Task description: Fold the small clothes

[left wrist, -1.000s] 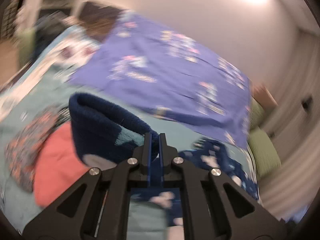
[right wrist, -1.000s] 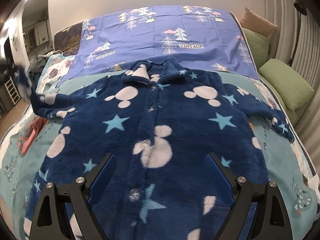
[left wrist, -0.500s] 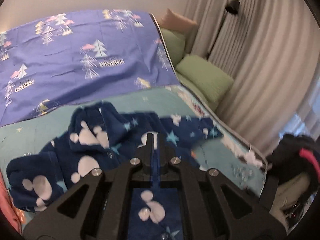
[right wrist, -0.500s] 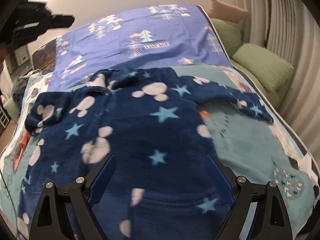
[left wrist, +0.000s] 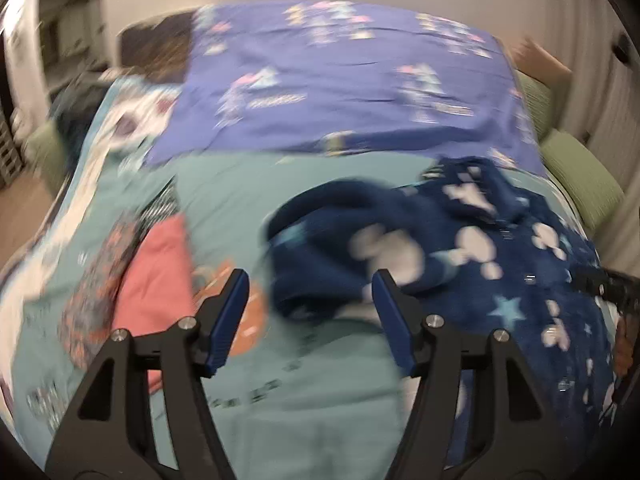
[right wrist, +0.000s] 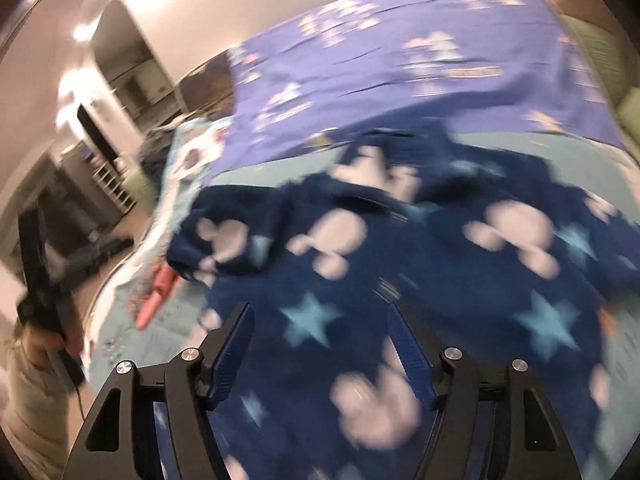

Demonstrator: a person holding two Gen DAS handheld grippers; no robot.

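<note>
Right wrist only: person's hand (right wrist: 38,338).

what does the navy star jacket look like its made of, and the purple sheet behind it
Navy jacket: seemingly plush fleece, matte and fuzzy, with thick rounded folds at the turned-in sleeve. Purple sheet: likely thin woven cotton, smooth and flat, with fine sharp creases and a printed pattern. Motion blur leaves both uncertain.

No text can be read in either view. Motion blur reduces the lettering printed on the purple sheet (left wrist: 360,80) and the dark marks on the teal cover (left wrist: 256,396) to illegible smears.
</note>
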